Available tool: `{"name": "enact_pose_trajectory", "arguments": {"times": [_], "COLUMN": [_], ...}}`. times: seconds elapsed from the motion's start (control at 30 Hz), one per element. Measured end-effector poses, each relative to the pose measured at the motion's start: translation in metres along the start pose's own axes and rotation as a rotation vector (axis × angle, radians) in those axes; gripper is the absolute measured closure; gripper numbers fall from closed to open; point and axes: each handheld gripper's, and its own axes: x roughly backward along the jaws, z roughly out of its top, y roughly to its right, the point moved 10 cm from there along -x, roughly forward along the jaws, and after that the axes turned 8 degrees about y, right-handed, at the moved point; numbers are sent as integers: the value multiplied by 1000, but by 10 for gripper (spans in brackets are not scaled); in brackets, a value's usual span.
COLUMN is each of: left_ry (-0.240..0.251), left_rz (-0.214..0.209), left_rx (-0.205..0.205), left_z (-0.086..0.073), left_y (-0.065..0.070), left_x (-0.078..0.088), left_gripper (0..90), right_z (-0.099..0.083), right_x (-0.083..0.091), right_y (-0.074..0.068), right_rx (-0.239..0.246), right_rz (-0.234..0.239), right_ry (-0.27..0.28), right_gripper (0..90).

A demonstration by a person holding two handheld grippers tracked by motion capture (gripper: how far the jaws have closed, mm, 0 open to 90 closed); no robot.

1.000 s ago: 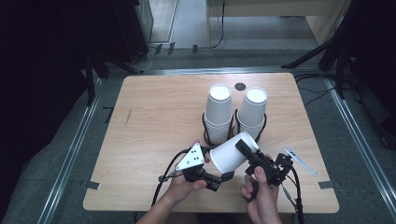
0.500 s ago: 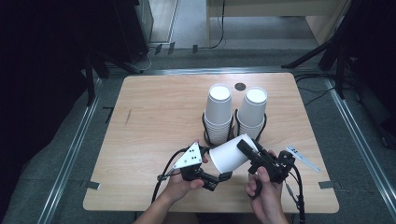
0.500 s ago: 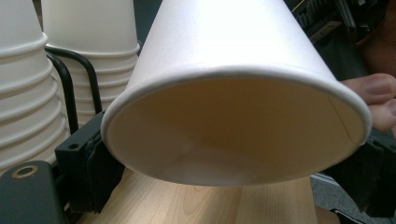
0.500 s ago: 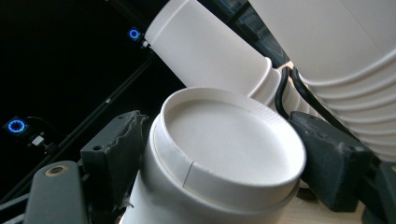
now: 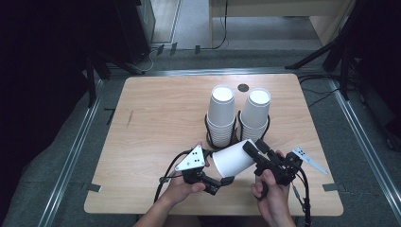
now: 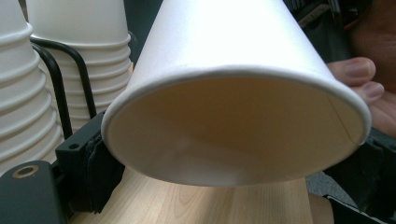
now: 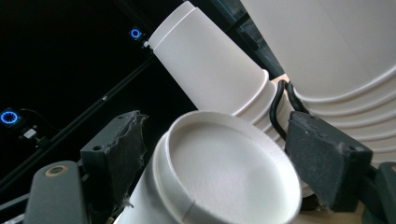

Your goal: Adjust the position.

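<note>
High view, paper cup [image 5: 232, 160] between both claws, above table [image 5: 151, 123]

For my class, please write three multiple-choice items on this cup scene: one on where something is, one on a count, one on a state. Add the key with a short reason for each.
1. Where is the loose paper cup?
A. On the floor
B. Between the left gripper and the right gripper
C. On top of a stack

2. How many stacks of cups stand in the black wire holder?
A. Two
B. Three
C. Five

3. How does the loose cup lie?
A. Upright
B. Crushed flat
C. Tilted on its side

Key: 1 B, the high view shows a gripper at each end; 2 A, two stacks stand side by side; 3 C, its open mouth faces the left gripper's camera.
</note>
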Motion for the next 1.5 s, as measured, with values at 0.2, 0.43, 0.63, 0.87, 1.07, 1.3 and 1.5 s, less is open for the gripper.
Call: {"name": "enact_pose_trajectory", "arguments": {"times": [0.2,0.43,0.63,0.87,1.07,1.3,1.5], "left_ry": [-39,-77,-99,-119,-154,-175,-200], "left_rz": [-8,-7,-6,-10,-27,-40,-61], "left_rx": [-11,-49,-54,-59,-78,-84,-87], "left_z": [-3,-6,-7,-7,-10,-12,-15], "left_y": [-1,-3,-8,-13,-13,-13,-12], "left_x": [2,5,10,15,19,21,23], "left_gripper": [77,77,77,77,78,78,78], "right_z": [9,32,41,34,21,0,-18], "right_x": [4,12,16,17,23,30,33], "right_y": [0,-7,-15,-20,-26,-23,-16], "right_rx": [47,201,425,641,864,1019,1115], "right_rz": [1,-17,-20,2,85,146,183], "right_ry": [23,53,12,-92,-222,-358,-456], "right_gripper": [201,208,214,216,235,236,229]}}
